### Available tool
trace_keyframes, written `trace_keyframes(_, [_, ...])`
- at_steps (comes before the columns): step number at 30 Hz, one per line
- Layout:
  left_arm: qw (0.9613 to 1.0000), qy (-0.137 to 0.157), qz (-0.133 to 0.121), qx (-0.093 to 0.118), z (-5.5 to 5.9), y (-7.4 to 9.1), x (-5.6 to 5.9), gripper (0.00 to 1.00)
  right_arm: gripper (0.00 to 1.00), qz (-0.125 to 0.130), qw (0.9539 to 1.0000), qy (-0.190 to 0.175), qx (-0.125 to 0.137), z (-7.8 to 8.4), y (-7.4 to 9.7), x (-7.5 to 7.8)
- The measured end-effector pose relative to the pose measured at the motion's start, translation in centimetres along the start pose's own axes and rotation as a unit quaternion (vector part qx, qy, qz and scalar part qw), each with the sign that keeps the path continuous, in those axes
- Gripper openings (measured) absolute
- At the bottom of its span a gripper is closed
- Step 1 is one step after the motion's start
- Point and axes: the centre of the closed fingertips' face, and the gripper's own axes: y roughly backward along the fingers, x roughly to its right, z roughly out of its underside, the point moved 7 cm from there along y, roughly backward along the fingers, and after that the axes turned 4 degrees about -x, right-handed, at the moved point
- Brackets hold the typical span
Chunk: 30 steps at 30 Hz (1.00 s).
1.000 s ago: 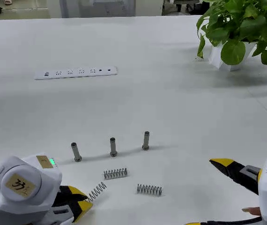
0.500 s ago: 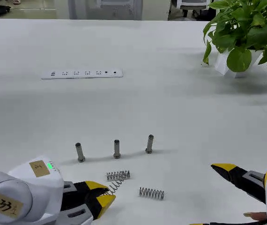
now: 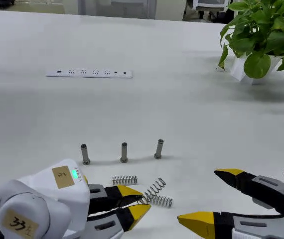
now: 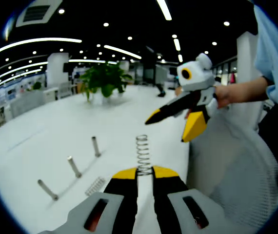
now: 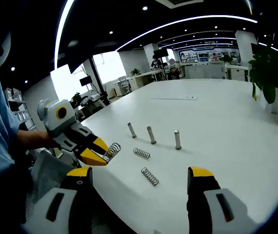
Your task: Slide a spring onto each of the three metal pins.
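At lower centre, my left gripper clamped one spring, my right gripper gaped apart, and all three pins stood bare.

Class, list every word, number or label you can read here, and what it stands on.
"33" plus an unreadable mark: tan sticker on the left gripper.
The smaller tan sticker, same gripper: handwriting too small to read.
Markings on the power strip: too small to read.
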Motion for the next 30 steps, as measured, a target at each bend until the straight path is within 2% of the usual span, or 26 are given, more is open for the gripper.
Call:
trace_keyframes(2, [1.0,-0.002,0.006,0.003,-0.1,-0.1,0.2,0.1,0.73,-0.029,0.9994,-0.017,0.012,-0.4,-0.2,-0.8])
trace_keyframes(4, [0.9999,-0.005,0.008,0.005,-0.1,-0.1,0.3,0.1,0.63,-0.042,0.9988,-0.017,0.017,-0.6,-0.3,-1.4])
trace_keyframes(10, [0.9997,-0.011,0.019,0.011,-0.4,-0.2,0.7,0.1,0.41,-0.076,0.9966,-0.026,0.022,-1.0,-0.8,-3.0])
trace_keyframes(14, [0.9995,-0.015,0.023,0.016,-0.6,-0.2,0.9,0.1,0.35,-0.092,0.9945,-0.042,0.029,-1.1,-1.0,-3.5])
trace_keyframes(17, [0.9993,-0.016,0.025,0.02,-0.7,-0.3,1.0,0.1,0.28,-0.105,0.9919,-0.062,0.036,-1.1,-1.0,-3.1])
trace_keyframes(27, [0.999,-0.018,0.035,0.022,-0.8,-0.4,1.2,0.1,0.17,-0.118,0.9863,-0.103,0.051,-1.1,-1.0,-2.5])
trace_keyframes(30, [0.9988,-0.019,0.038,0.022,-0.8,-0.4,1.3,0.1,0.13,-0.118,0.9871,-0.097,0.047,-1.1,-1.1,-2.4])
